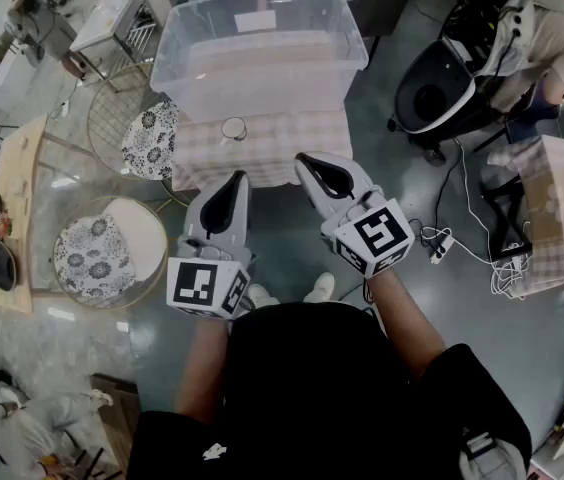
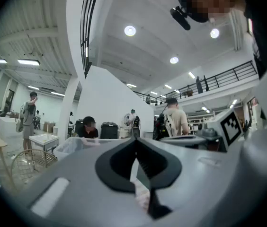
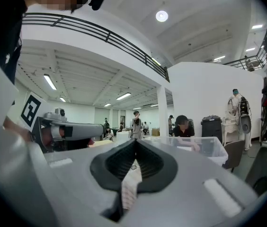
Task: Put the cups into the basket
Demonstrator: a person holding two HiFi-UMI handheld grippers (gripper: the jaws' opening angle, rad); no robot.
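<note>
Left gripper [image 1: 230,193]: jaws closed, tips meeting, nothing held. The left gripper view confirms this; the pads [image 2: 124,162] touch at the tip, and only a sliver of cloth shows through the gap behind them.

Right gripper [image 1: 317,173]: jaws fully closed and empty. In the right gripper view the two pads [image 3: 147,164] meet along the centre line.

Both grippers are held side by side above the floor, near the front edge of the table, tips pointing toward it. They are apart from each other and touch nothing.

Cup [image 1: 233,128]: one small clear cup, upright, on the checked tablecloth [image 1: 292,148]. It stands ahead of both grippers, roughly in line with the left gripper's tips and ahead-left of the right gripper's tips.

Clear plastic bin [image 1: 192,78]: on the same table, beyond the cup as seen from the grippers. The cup is outside it, just beside its near wall; whether they touch cannot be told.

Floral cushion [image 1: 95,256]: on a round seat, left of the left gripper and well apart from it.

Power strip [image 1: 440,246]: on the floor, right of the right gripper.
</note>
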